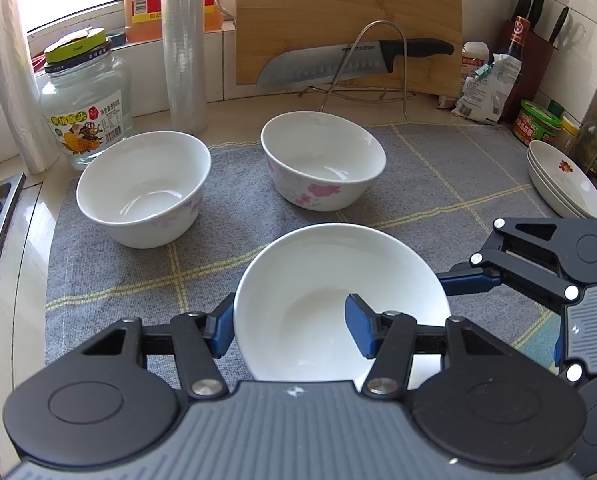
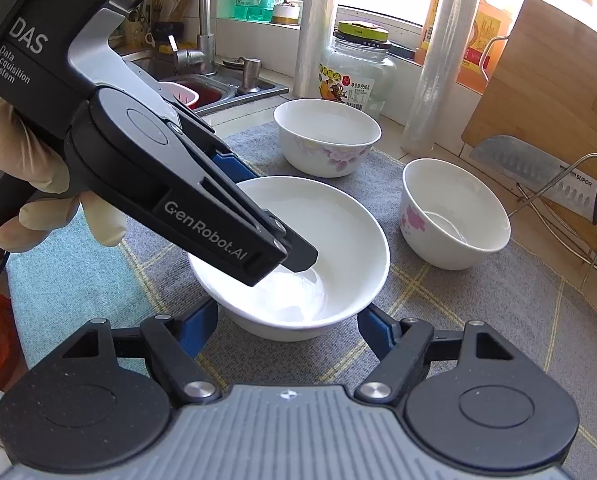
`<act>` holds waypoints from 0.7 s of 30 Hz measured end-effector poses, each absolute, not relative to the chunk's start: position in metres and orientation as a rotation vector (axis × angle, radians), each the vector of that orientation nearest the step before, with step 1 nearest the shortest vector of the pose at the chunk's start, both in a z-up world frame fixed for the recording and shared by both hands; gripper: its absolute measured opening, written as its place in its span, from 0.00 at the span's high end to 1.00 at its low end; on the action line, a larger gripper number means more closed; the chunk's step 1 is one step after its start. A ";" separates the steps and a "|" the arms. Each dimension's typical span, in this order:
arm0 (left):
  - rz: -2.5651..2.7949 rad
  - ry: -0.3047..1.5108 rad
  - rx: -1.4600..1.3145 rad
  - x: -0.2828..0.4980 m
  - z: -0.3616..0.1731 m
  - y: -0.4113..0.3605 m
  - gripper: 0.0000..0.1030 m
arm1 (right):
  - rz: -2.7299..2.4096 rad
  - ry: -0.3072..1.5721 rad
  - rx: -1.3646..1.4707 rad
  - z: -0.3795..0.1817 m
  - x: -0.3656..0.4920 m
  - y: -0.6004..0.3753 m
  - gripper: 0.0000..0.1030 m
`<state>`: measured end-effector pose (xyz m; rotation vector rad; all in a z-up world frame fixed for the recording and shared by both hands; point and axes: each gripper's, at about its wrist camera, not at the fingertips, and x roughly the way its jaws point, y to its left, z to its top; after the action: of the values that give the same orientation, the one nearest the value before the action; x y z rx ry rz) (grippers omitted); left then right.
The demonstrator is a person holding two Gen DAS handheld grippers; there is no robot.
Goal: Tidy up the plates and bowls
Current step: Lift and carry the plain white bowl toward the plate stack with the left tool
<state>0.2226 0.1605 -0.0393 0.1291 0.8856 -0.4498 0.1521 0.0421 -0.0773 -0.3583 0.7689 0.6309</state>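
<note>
A plain white bowl sits on the grey checked mat near me. My left gripper is shut on its left wall, with one finger outside the rim and the other inside. My right gripper is shut across the bowl's lower body, a blue pad on each side. One of its fingers touches the bowl's right edge. Two deeper flowered bowls stand apart farther back. Stacked shallow plates lie at the far right.
A glass jar and cling-film rolls stand behind the left bowl. A cutting board with a knife on a wire rack leans at the back. The sink is at the left, bottles and jars at the right. A gloved hand holds the left gripper.
</note>
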 end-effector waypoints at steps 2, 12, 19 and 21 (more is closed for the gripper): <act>-0.453 0.885 0.134 0.220 -0.037 0.155 0.46 | 0.634 0.770 -0.360 -0.074 0.150 0.037 0.22; -0.503 0.868 0.149 0.208 -0.024 0.115 0.46 | 0.600 0.769 -0.359 -0.063 0.132 -0.002 0.22; -0.559 0.861 0.168 0.203 -0.022 0.080 0.46 | 0.546 0.778 -0.351 -0.060 0.120 -0.034 0.22; -0.576 0.858 0.176 0.202 -0.021 0.069 0.46 | 0.530 0.781 -0.346 -0.059 0.118 -0.043 0.22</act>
<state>0.2024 0.0686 -0.0215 0.1760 0.8584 -0.5763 0.1176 -0.0427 -0.0592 -0.3460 0.7805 0.5305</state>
